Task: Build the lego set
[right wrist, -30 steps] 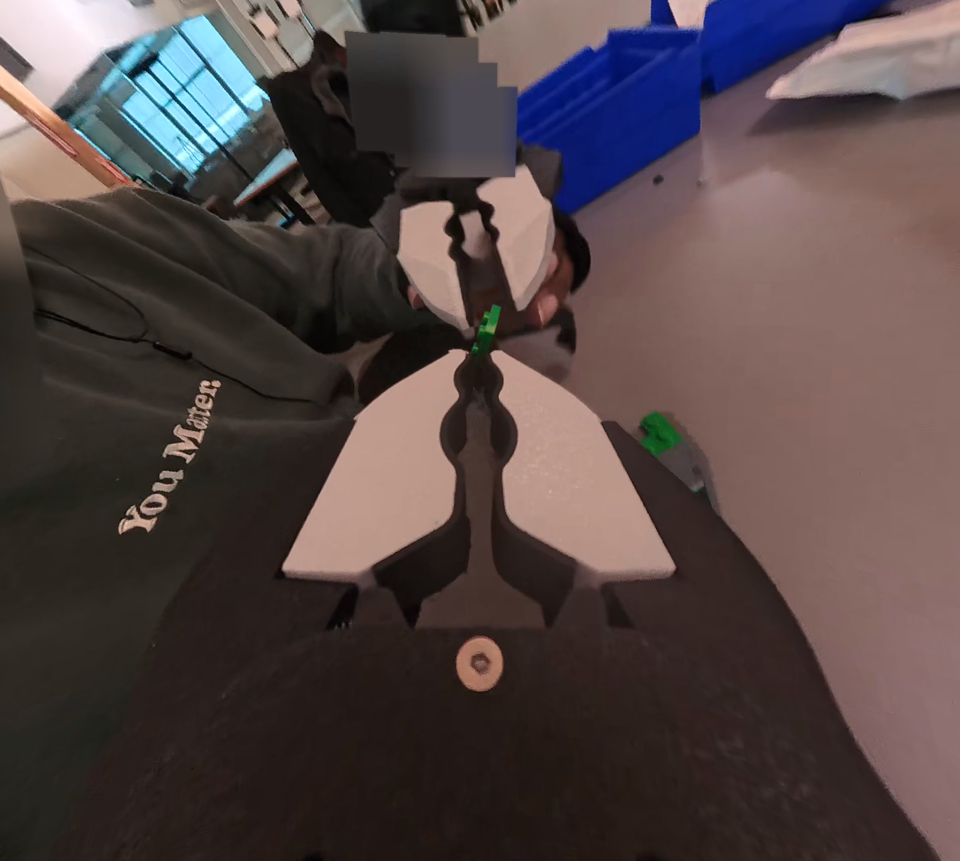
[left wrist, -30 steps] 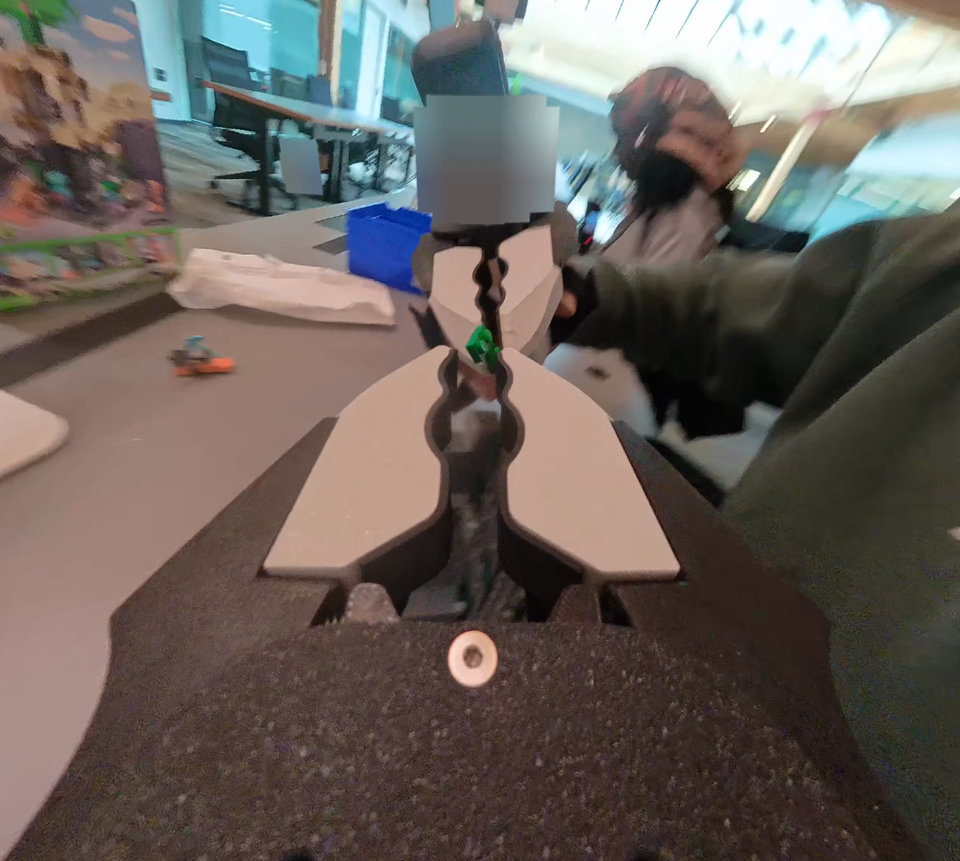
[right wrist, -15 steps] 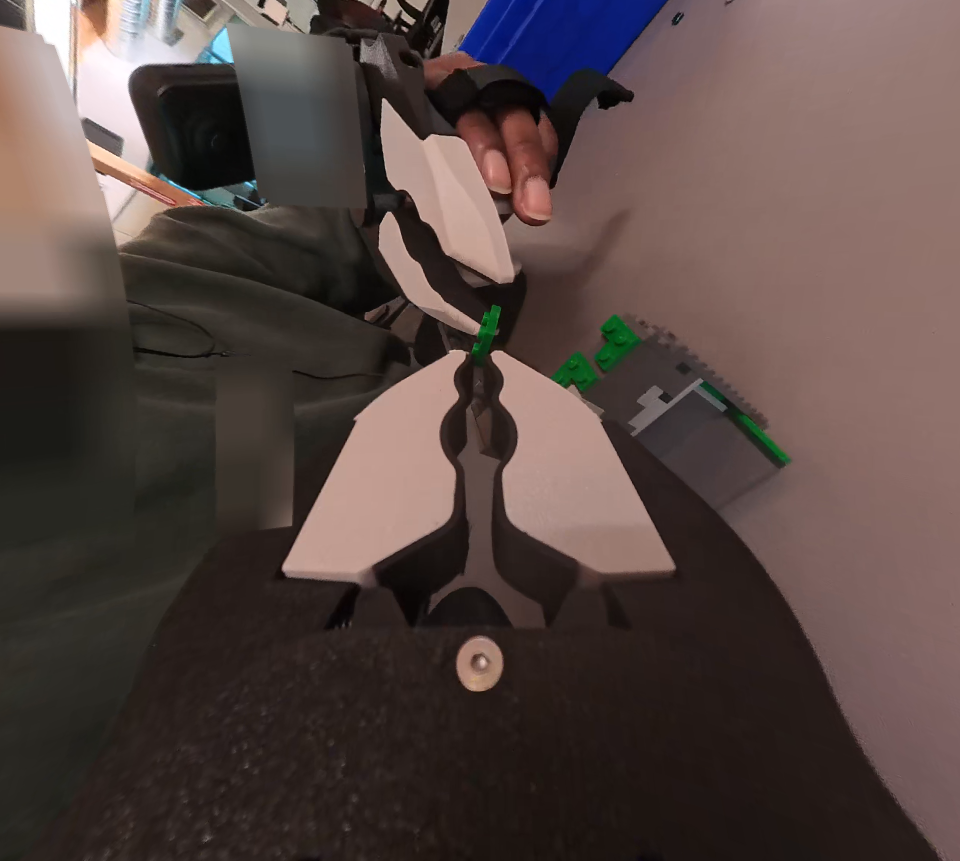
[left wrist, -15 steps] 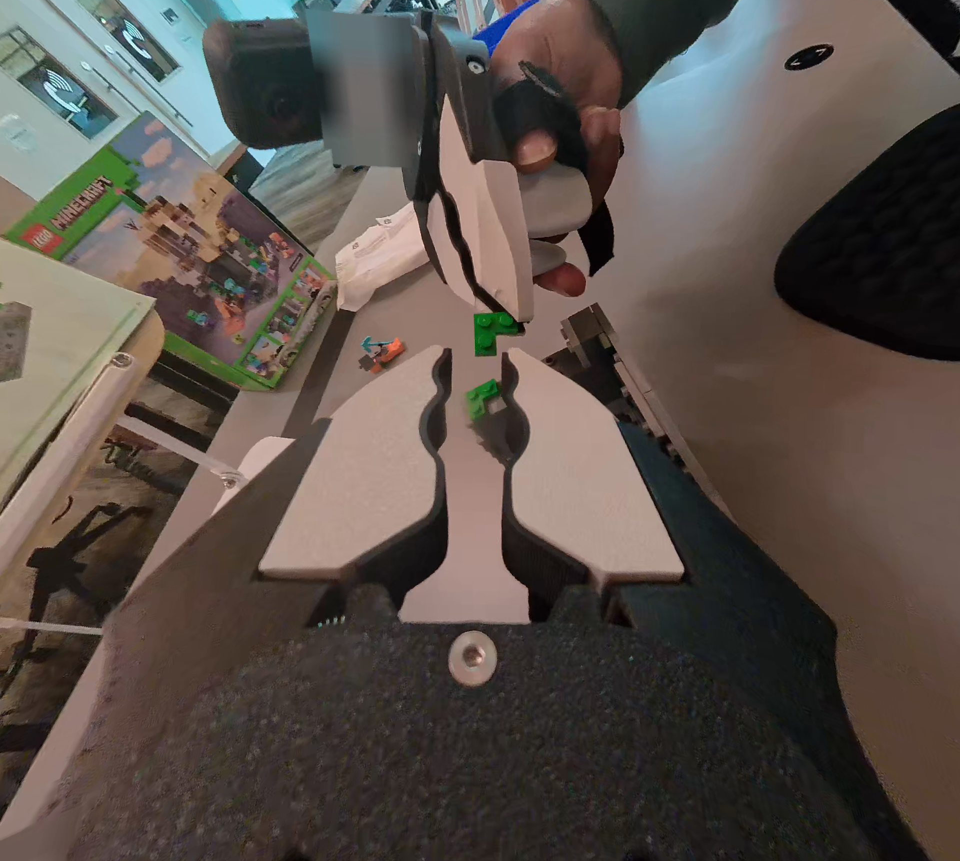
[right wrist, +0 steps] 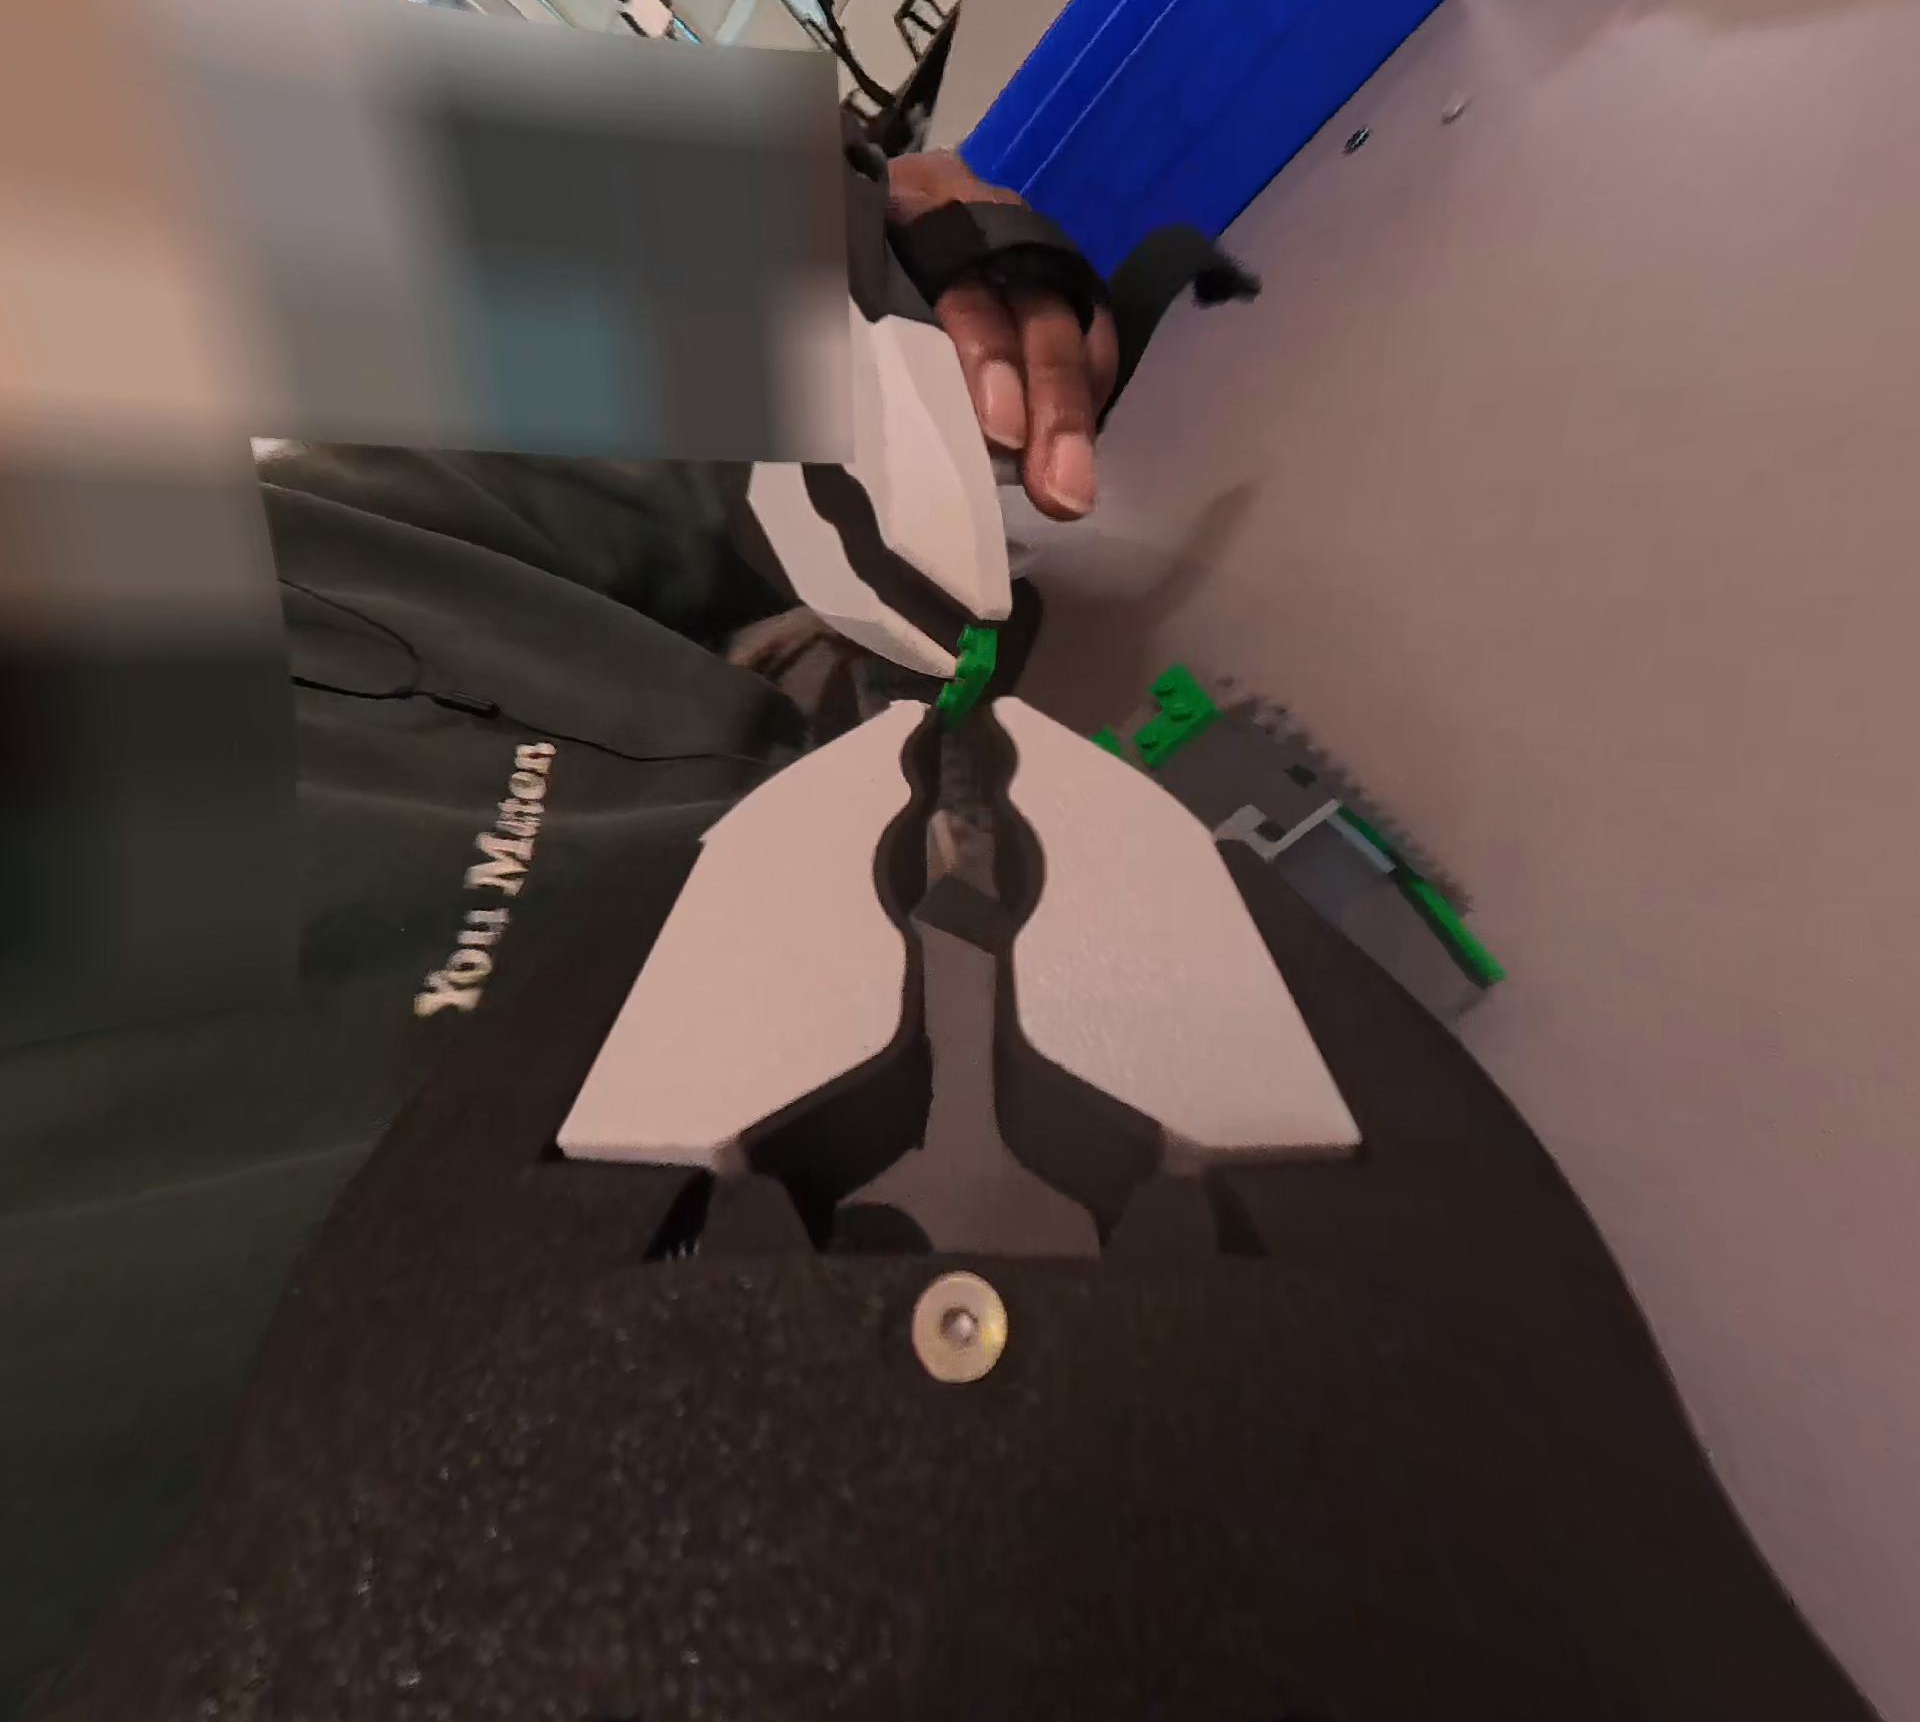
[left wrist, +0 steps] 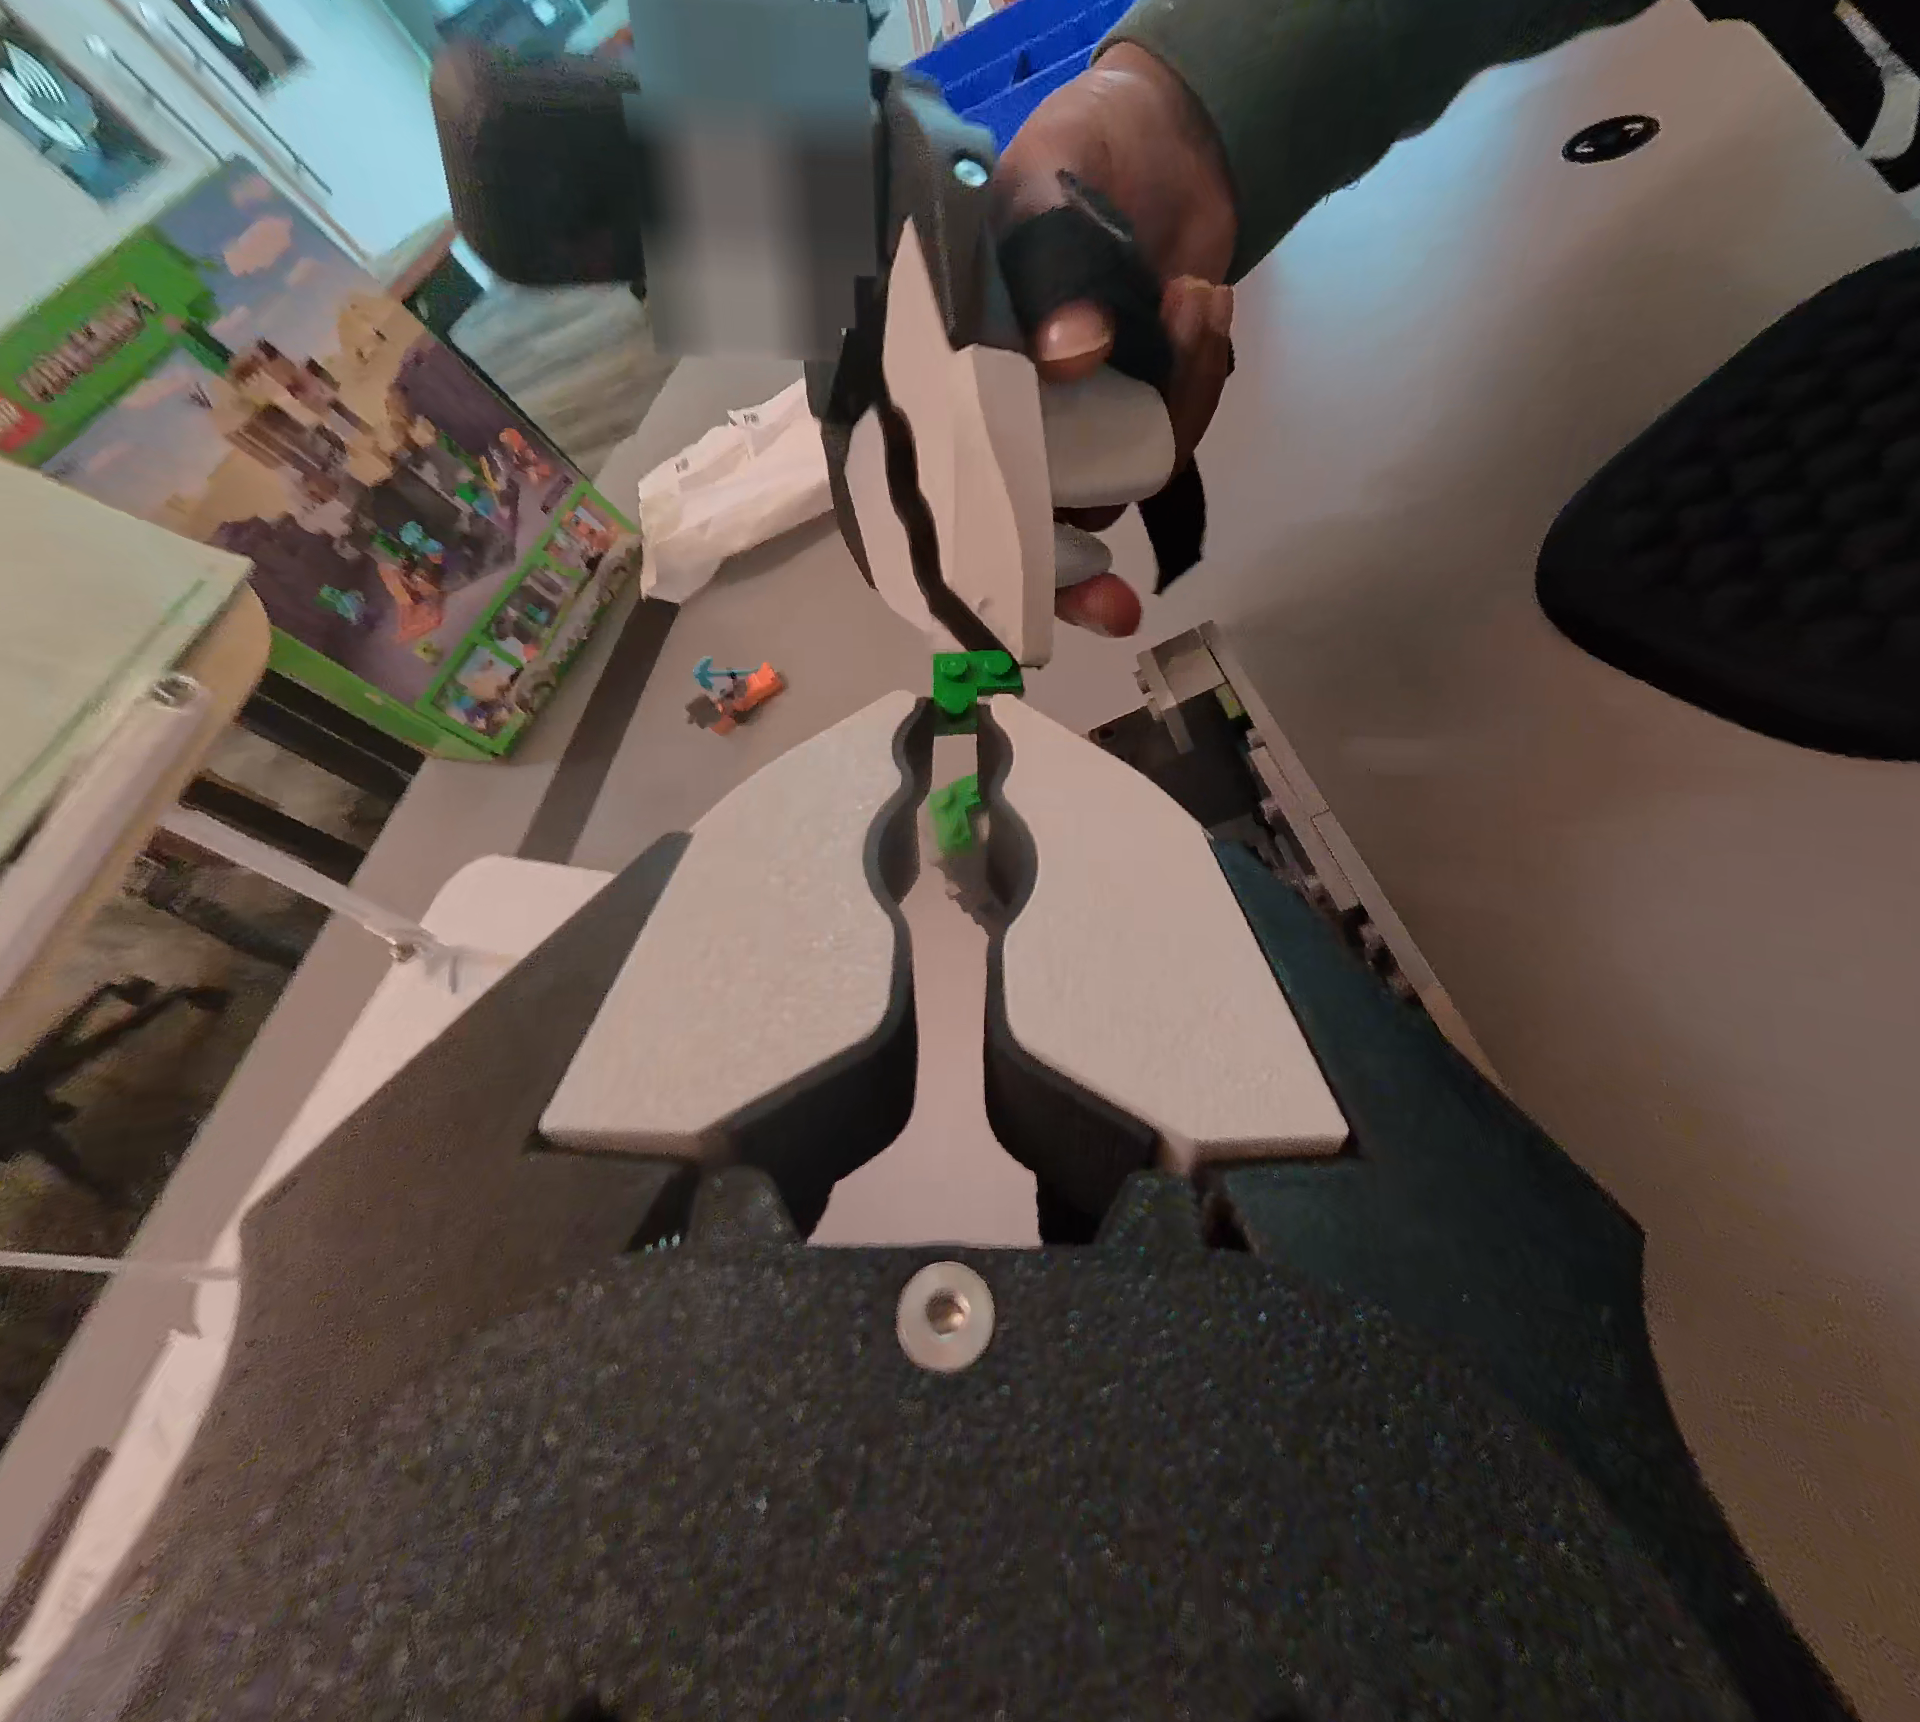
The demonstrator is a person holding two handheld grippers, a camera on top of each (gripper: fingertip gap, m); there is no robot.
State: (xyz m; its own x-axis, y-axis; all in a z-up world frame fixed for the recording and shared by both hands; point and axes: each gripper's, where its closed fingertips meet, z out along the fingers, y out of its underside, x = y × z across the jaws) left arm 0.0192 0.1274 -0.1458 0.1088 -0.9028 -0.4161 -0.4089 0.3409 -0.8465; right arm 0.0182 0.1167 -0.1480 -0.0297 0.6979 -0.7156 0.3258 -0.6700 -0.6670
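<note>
A small green L-shaped lego plate is held in the air between both grippers. My left gripper has its tips closed on the plate's lower leg. My right gripper comes in from above, held by a hand, and pinches the other end. In the right wrist view the plate shows edge-on between my right gripper's tips, with the left gripper's fingertips on its upper end. The grey lego build with green plates lies on the table just beyond; it also shows in the left wrist view.
Another green piece lies on the grey table under my left fingers. A small orange and teal lego figure, a white bag and the set's box lie to the left. Blue bins stand behind. A black chair is right. Less than 4 cm separates the two grippers' tips.
Half a second ago my left gripper was open below the plate, which only the right gripper held. The left jaws have now closed on it, and both grippers have tilted down towards the table.
</note>
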